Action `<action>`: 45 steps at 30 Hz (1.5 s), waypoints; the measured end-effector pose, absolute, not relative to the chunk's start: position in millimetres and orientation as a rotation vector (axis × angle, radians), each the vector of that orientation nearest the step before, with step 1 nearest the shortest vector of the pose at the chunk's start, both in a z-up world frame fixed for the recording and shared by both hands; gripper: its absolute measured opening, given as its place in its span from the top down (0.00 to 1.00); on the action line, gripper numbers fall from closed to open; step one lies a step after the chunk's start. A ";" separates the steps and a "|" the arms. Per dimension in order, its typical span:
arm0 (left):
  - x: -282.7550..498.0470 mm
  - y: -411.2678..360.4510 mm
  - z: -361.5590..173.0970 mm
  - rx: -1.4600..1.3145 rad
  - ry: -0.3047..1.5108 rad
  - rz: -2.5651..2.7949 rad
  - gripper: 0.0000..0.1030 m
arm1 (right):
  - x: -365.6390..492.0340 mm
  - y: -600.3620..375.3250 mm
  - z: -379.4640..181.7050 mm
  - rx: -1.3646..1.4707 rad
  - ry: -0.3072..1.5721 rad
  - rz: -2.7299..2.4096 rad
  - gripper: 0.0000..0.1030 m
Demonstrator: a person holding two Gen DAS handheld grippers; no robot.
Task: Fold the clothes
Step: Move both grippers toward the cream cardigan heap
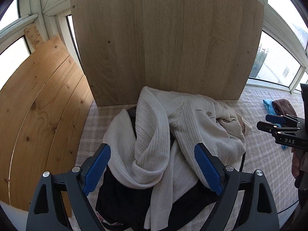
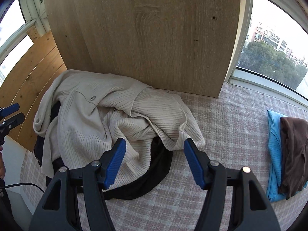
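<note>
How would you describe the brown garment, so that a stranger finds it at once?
Start at the tall wooden board standing on the checked cloth. Go right, toward the window. The brown garment lies folded on a blue one, far from the crumpled cream cardigan.

Ribbed knit cardigan (image 1: 192,123), matt wood board (image 1: 165,38), woven checked cloth (image 2: 231,115)

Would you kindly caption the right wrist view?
Open right gripper above a crumpled cream cardigan on a checked cloth.

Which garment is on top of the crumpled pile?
The cream ribbed cardigan; it lies over the black garment. The blue and brown pieces lie apart, folded.
</note>
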State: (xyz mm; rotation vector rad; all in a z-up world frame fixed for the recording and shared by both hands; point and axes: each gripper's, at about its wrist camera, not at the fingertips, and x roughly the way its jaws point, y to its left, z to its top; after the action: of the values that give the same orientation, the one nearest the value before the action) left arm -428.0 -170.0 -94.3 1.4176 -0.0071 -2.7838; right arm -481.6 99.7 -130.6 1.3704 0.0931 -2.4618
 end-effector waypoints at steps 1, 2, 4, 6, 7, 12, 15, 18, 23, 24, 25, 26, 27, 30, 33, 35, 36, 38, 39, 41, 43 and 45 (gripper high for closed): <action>-437.9 -167.5 -101.3 1.428 -0.059 -2.756 0.14 | -486.1 93.3 -130.2 1.376 0.117 -2.484 0.40; -447.2 -164.9 -108.2 1.439 -0.106 -2.729 0.14 | -489.7 87.3 -130.0 1.383 0.151 -2.507 0.40; -459.1 -160.3 -119.9 1.469 -0.168 -2.695 0.14 | -493.2 78.5 -128.1 1.359 0.215 -2.540 0.40; -465.8 -158.1 -126.7 1.488 -0.173 -2.692 0.14 | -495.3 71.4 -126.0 1.345 0.323 -2.619 0.40; -468.1 -157.4 -128.7 1.491 -0.170 -2.693 0.14 | -496.5 69.5 -124.9 1.332 0.359 -2.653 0.40; -479.1 -158.6 -134.3 1.516 -0.129 -2.707 0.14 | -504.8 68.2 -124.5 1.317 0.346 -2.671 0.40; -484.7 -159.6 -136.4 1.525 -0.116 -2.725 0.14 | -508.9 65.6 -125.7 1.318 0.352 -2.662 0.40; -488.8 -162.9 -137.1 1.544 -0.071 -2.761 0.27 | -510.9 64.1 -124.2 1.301 0.344 -2.656 0.40; -492.7 -163.0 -139.5 1.573 -0.038 -2.805 0.52 | -512.7 60.5 -122.0 1.290 0.312 -2.637 0.40; -491.9 -162.5 -138.9 1.571 -0.038 -2.814 0.55 | -512.5 60.1 -122.3 1.291 0.308 -2.632 0.40; -491.1 -162.2 -138.2 1.569 -0.036 -2.824 0.57 | -513.2 59.5 -123.2 1.293 0.308 -2.627 0.40; -490.4 -163.7 -137.2 1.569 -0.021 -2.841 0.64 | -513.8 59.0 -124.5 1.295 0.310 -2.622 0.40; -489.0 -165.7 -135.6 1.569 0.004 -2.856 0.67 | -513.8 58.9 -125.7 1.299 0.309 -2.617 0.40; -480.5 -171.9 -126.8 1.553 0.107 -2.915 0.82 | -513.8 62.4 -128.5 1.328 0.267 -2.592 0.40; -462.2 -175.8 -115.1 1.556 0.278 -3.001 0.82 | -512.7 67.4 -126.5 1.347 0.184 -2.551 0.40; -444.5 -167.4 -106.8 1.539 0.248 -3.058 0.82 | -510.8 67.6 -123.5 1.355 0.132 -2.510 0.40; -437.3 -162.9 -104.6 1.542 0.232 -3.066 0.82 | -510.0 65.9 -121.5 1.359 0.109 -2.482 0.40; -421.4 -154.8 -101.3 1.575 0.301 -3.111 0.82 | -508.3 61.2 -116.8 1.366 0.064 -2.420 0.40; -412.9 -149.8 -99.5 1.582 0.319 -3.129 0.82 | -507.8 58.3 -114.2 1.368 0.044 -2.391 0.40; -394.2 -136.6 -97.2 1.586 0.271 -3.156 0.84 | -506.3 53.1 -110.4 1.381 0.002 -2.338 0.40; -377.0 -123.5 -96.3 1.594 0.258 -3.199 0.85 | -504.7 47.7 -108.2 1.398 -0.041 -2.282 0.40; -360.4 -110.1 -95.4 1.601 0.233 -3.238 0.85 | -504.6 41.6 -108.5 1.416 -0.047 -2.245 0.40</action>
State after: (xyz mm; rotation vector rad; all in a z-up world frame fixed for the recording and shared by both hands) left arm -360.4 -110.1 -95.4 1.6007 0.2332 -3.2384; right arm -504.6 41.6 -108.5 1.4157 -0.0472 -2.2451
